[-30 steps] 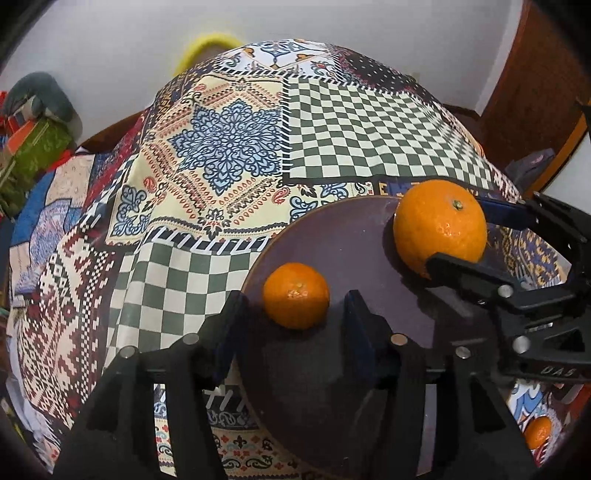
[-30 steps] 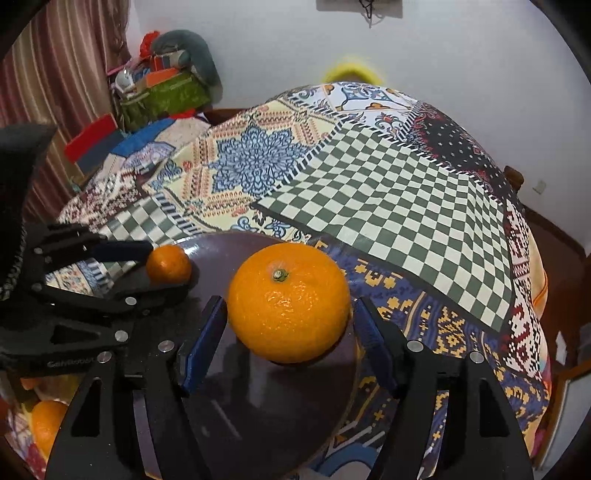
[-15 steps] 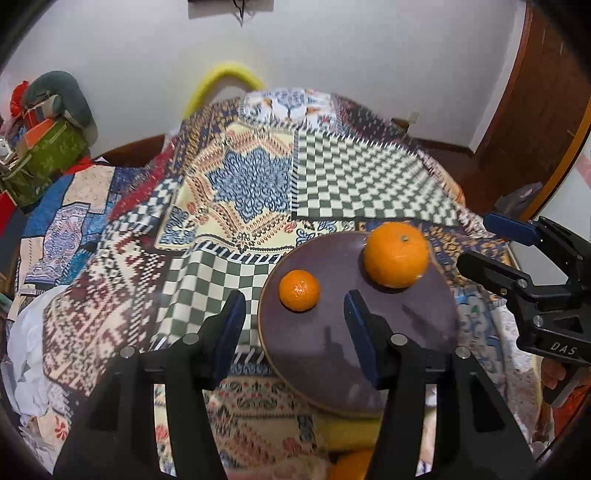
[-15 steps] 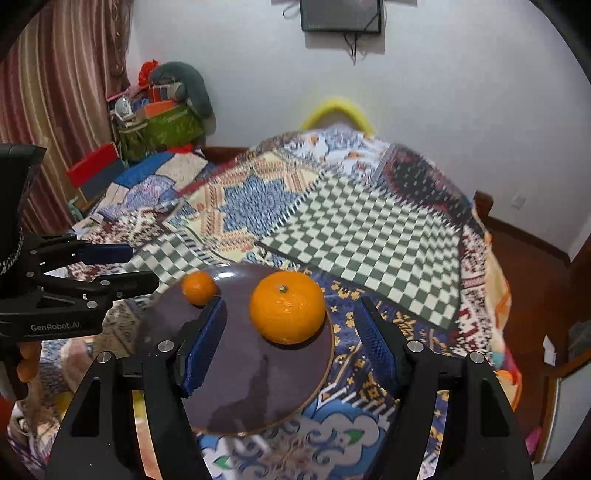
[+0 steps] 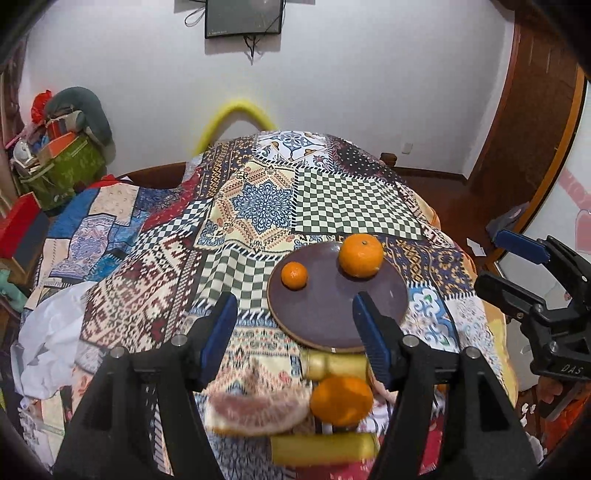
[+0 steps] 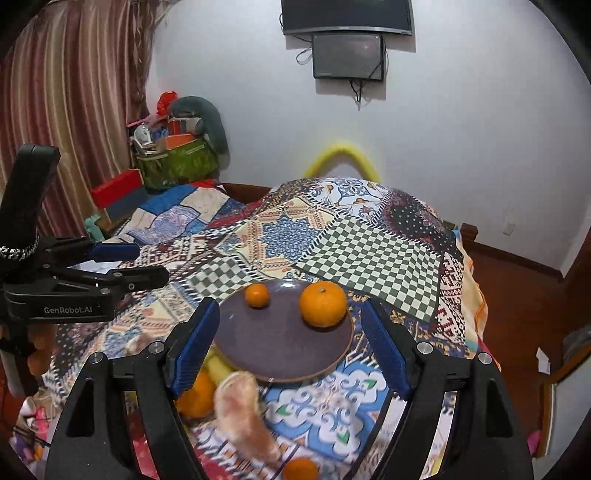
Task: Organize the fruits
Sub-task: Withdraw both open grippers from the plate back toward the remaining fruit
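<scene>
The left gripper (image 5: 295,325) is seen at the bottom of the left wrist view with its blue-padded jaws spread; they have just been opening, and nothing is held between them. The right gripper (image 6: 291,347) is also spread and empty in the lower centre of its own view, and its jaws have just been opening too. Both are held above the bed, apart from the fruit.

A round dark purple plate (image 5: 325,317) is laid on a patchwork bedspread with checkered and floral patches (image 5: 258,206). On the plate a small orange mandarin (image 5: 294,275) lies at the left and a larger orange mandarin (image 5: 361,255) at the right, apart from each other.

A white wall (image 5: 369,92) with a dark screen (image 5: 243,16) is seen at the top, and a pile of bags and boxes (image 5: 59,155) at the left edge.

At the bottom, in front of the plate, a third orange fruit (image 5: 341,400), a pale pink piece (image 5: 258,413) and yellow objects (image 5: 325,446) are blurred; what they are cannot be told exactly.
</scene>
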A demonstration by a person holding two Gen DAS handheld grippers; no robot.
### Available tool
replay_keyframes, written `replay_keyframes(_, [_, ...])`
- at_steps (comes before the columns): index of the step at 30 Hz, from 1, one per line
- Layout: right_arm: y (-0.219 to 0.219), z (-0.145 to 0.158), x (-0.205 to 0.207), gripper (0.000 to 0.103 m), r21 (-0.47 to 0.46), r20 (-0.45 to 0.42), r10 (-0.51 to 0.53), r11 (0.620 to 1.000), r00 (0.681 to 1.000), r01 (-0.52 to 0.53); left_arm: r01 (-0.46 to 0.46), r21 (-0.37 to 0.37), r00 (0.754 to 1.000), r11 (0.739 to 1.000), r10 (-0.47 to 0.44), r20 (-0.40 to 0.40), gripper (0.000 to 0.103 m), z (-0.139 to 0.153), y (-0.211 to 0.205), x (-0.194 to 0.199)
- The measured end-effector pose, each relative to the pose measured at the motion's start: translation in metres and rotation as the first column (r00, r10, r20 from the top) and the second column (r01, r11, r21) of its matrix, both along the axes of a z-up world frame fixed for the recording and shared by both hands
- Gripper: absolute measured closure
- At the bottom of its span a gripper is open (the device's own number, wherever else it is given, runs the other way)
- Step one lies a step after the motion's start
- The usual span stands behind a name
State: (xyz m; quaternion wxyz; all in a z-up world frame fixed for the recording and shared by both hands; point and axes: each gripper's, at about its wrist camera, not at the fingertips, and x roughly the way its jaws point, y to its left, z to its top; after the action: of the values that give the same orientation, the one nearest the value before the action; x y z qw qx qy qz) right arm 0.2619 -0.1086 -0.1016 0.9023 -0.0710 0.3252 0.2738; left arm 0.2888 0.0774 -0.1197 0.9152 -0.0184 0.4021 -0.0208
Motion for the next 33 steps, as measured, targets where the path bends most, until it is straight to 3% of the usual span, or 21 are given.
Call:
replay_keyframes(11, [-0.013,-0.010,-0.048,0.027,0.003,-0.017,-0.011,1.000,1.000,0.011,-0.022,-0.039,0.999,0.999,0.020,-0.046,0.037,-0.015,-0.005,-0.059])
replay_keyframes(19, [-0.015,-0.037,-0.064,0.027,-0.044,-0.052,-0.026,0.999,0.998,0.024,-0.067,-0.050,0.986,0.997,0.058,-0.154,0.037,-0.065,-0.017,-0.078])
replay_keyframes(25, [-0.024,-0.056,-0.073,0.026,-0.055,-0.092,-0.034,0.998,0.995,0.029,-0.110,-0.074,0.960,0.991,0.087,-0.266,0.037,-0.106,-0.032,-0.076])
replay_keyframes(33, [-0.046,-0.070,-0.073,0.026,-0.073,-0.137,-0.077,0.995,0.988,0.067,-0.207,0.001,0.951,0.978,0.201,-0.234,0.013,-0.117,-0.053,-0.073])
